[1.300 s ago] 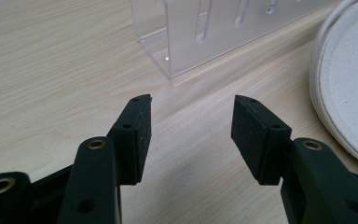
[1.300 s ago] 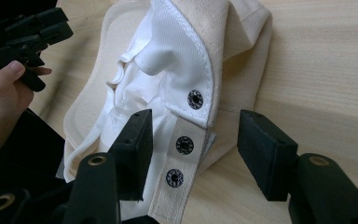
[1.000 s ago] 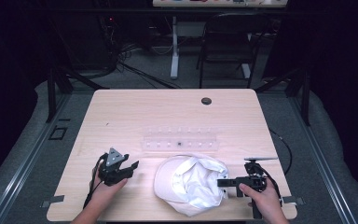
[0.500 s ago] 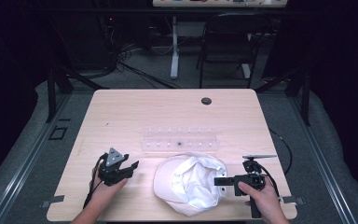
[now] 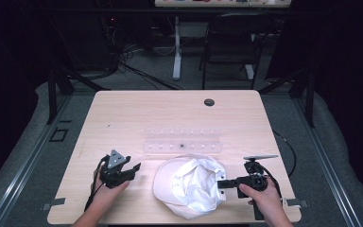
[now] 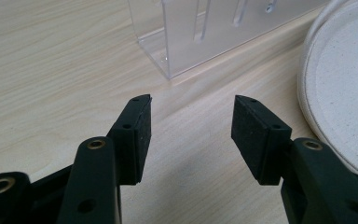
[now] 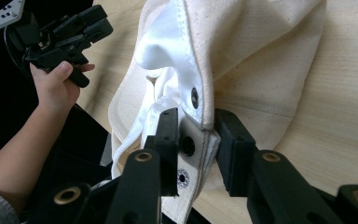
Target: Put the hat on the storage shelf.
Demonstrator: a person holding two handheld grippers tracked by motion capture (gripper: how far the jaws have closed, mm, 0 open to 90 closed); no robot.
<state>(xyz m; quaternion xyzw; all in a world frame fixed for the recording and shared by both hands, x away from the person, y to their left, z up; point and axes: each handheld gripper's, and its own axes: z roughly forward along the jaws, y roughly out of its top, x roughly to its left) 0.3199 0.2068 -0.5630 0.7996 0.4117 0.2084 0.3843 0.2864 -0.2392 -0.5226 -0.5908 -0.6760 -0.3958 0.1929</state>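
A white cloth cap (image 5: 189, 187) lies crumpled near the table's front edge, its lining turned up. My right gripper (image 5: 221, 183) meets it from the right. In the right gripper view its jaws (image 7: 196, 126) are shut on the cap's (image 7: 261, 56) back band, by a strap with snap studs. My left gripper (image 5: 134, 169) rests left of the cap, open and holding nothing. In the left gripper view its jaws (image 6: 191, 116) stand apart over bare wood, with the cap's brim (image 6: 340, 93) just to their right. The right gripper view also has the left gripper (image 7: 100, 21) in a hand.
A clear acrylic rack (image 5: 182, 141) lies across the table (image 5: 123, 118) just behind the cap; its corner (image 6: 205, 32) stands ahead of my left jaws. A dark cable hole (image 5: 209, 102) sits near the far edge. A chair (image 5: 231, 42) stands beyond the table.
My right gripper has crept a little left onto the cap's edge. The left gripper has stayed put.
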